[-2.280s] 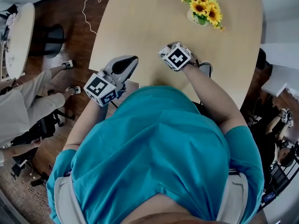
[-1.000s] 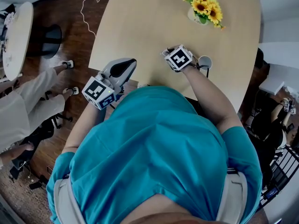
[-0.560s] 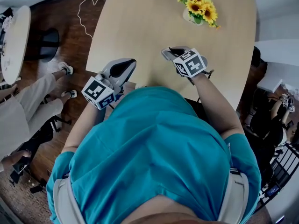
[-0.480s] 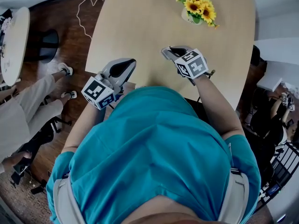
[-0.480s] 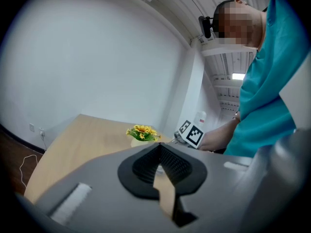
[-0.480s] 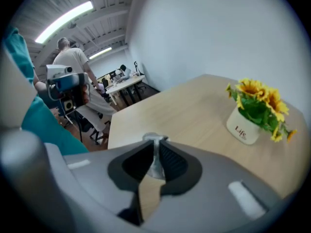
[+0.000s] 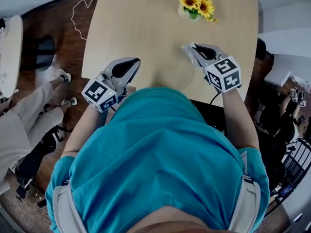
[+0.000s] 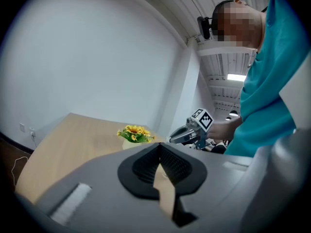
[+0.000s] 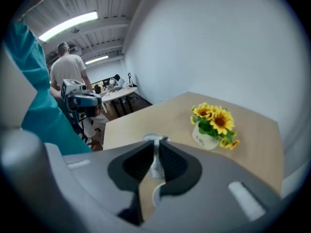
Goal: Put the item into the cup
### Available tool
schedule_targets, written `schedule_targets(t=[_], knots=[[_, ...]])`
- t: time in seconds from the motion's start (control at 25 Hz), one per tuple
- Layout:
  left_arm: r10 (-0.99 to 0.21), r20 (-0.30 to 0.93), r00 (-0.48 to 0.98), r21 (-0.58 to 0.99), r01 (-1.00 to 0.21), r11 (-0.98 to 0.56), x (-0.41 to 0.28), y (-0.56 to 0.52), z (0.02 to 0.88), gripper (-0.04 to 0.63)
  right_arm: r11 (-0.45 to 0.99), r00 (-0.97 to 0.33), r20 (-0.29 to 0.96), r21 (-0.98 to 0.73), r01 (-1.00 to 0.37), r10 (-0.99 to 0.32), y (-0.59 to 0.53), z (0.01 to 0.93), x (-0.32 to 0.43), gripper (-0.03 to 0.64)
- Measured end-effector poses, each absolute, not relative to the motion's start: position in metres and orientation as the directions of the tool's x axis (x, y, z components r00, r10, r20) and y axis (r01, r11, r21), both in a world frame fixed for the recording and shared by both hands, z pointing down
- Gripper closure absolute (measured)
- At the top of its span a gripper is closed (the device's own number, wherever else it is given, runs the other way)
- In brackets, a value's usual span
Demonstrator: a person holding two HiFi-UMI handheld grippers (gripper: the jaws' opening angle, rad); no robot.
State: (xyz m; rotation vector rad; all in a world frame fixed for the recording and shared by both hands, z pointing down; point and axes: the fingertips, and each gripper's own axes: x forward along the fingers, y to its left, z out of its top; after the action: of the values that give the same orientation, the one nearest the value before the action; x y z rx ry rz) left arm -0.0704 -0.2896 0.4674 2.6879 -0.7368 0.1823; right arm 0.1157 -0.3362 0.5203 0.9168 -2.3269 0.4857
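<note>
One pale cup (image 9: 156,167) lengthwise in the jaws of the right gripper (image 9: 155,141).

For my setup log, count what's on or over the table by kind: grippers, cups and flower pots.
Grippers: 2 (left gripper, right gripper)
Cups: 1 (cup, between the right gripper's jaws)
Sunflower pots: 1 (sunflower pot)
Total: 4
</note>
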Motion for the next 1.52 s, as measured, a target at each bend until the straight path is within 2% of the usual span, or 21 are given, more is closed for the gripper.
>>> schedule_targets(t=[0.28, 0.76, 1.12, 1.52], knots=[[-0.440, 0.220, 0.871, 0.298, -0.490, -0.820, -0.053, -0.291, 0.470, 0.591, 0.709, -0.488, 0.718, 0.010, -0.705, -0.496, -0.312, 0.546, 0.162, 0.583], [-0.433, 0.239, 0.869, 0.294, -0.490, -0.820, -0.051, -0.292, 0.471, 0.591, 0.732, -0.364, 0.823, 0.090, -0.676, -0.437, -0.297, 0.621, 0.171, 0.588], [-0.433, 0.244, 0.868, 0.296, -0.492, -0.819, -0.051, -0.292, 0.473, 0.591, 0.761, -0.327, 0.869, 0.084, -0.643, -0.371, -0.304, 0.656, 0.162, 0.589], [-0.434, 0.241, 0.868, 0.302, -0.492, -0.816, -0.051, -0.290, 0.476, 0.591, 0.757, -0.342, 0.867, 0.059, -0.651, -0.362, -0.312, 0.659, 0.160, 0.583]])
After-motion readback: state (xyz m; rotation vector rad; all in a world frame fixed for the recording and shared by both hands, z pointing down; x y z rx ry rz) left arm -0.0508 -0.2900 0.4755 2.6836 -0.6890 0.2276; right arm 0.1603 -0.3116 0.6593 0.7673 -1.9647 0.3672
